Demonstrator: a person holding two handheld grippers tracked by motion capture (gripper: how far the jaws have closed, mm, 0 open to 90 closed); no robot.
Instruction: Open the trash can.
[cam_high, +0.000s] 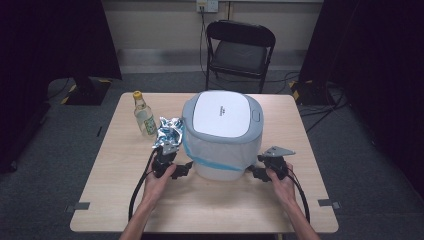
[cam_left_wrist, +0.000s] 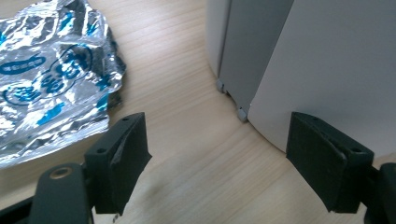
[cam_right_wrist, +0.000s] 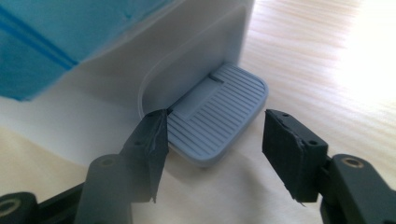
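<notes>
A white and grey pedal bin (cam_high: 222, 130) stands mid-table, its lid down and a blue liner (cam_high: 215, 162) hanging out at the front. My left gripper (cam_high: 184, 167) rests open at the bin's lower left. In the left gripper view its jaws (cam_left_wrist: 219, 158) stand wide apart over bare wood, with the bin wall (cam_left_wrist: 327, 60) at the right jaw. My right gripper (cam_high: 254, 169) is open at the bin's lower right. In the right gripper view it (cam_right_wrist: 217, 149) straddles the ribbed grey pedal (cam_right_wrist: 219, 116), with the left jaw tip against the pedal's edge.
A crumpled silver and blue foil bag (cam_high: 169, 131) (cam_left_wrist: 46, 79) lies just left of the bin, beyond my left gripper. A small bottle (cam_high: 144, 115) with a yellow cap stands behind the bag. A black folding chair (cam_high: 240, 47) stands past the table's far edge.
</notes>
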